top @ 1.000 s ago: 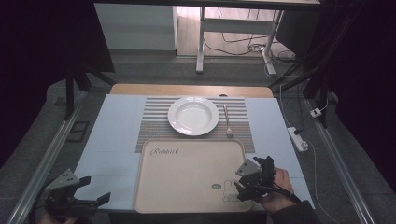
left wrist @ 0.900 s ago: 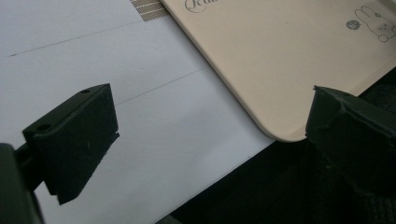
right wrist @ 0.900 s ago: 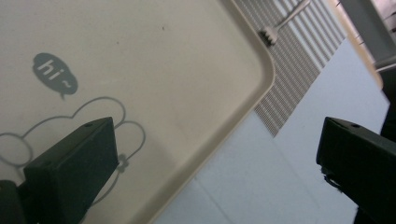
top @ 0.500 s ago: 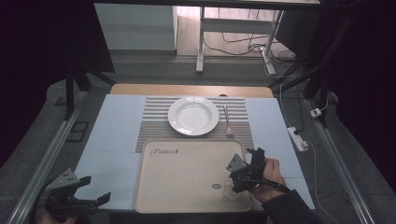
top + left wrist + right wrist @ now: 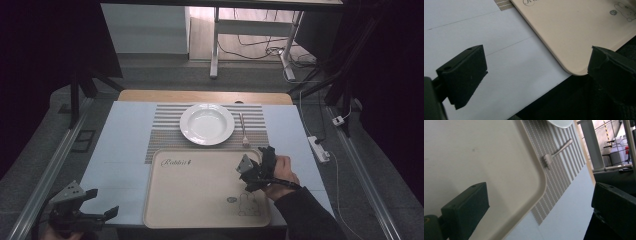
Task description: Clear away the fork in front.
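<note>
Right gripper [image 5: 262, 157] is held over the tray's [image 5: 200, 220] upper-right corner, jaws spread wide and empty, lined up toward the fork [image 5: 243, 131] on the striped mat [image 5: 162, 135], centre-right of frame beside the plate [image 5: 207, 123]. Left gripper [image 5: 102, 205] is parked lower left, likewise spread, nothing held.

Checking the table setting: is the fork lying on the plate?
No, the fork lies on the striped placemat, to the right of the white plate and apart from it.

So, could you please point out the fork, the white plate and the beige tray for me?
fork [image 5: 243, 131]: high view, on its handle.
white plate [image 5: 207, 123]: high view, on its bare centre.
beige tray [image 5: 195, 187]: high view, on its bare floor.
</note>
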Demonstrator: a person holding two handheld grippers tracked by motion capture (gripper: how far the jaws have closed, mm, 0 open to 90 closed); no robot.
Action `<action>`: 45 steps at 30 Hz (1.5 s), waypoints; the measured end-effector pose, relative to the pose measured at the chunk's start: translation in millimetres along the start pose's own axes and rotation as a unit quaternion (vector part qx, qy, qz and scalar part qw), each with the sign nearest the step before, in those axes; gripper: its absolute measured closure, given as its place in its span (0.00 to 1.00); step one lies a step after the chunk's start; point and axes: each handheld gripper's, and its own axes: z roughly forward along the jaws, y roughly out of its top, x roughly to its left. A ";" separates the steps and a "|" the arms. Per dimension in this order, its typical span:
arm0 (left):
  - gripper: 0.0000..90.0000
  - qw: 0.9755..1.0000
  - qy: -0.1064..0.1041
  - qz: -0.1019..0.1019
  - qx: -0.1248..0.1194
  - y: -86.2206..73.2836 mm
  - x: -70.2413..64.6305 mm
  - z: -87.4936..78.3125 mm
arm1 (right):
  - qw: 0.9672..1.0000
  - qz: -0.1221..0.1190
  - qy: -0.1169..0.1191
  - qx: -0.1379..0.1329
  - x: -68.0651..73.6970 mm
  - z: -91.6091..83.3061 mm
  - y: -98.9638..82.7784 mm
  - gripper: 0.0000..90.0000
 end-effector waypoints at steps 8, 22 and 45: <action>0.03 1.000 -0.001 0.000 0.001 0.1 0.4 -0.1 | 1.000 -0.005 -0.003 0.012 -14.6 23.8 4.7 0.05; 0.03 1.000 -0.002 -0.001 0.002 0.2 0.7 0.1 | 0.999 -0.024 0.003 0.030 -40.8 52.4 11.1 0.13; 0.03 1.000 -0.002 -0.002 0.002 -0.3 0.8 -0.2 | 0.994 -0.083 0.058 0.051 -49.4 83.1 23.3 0.55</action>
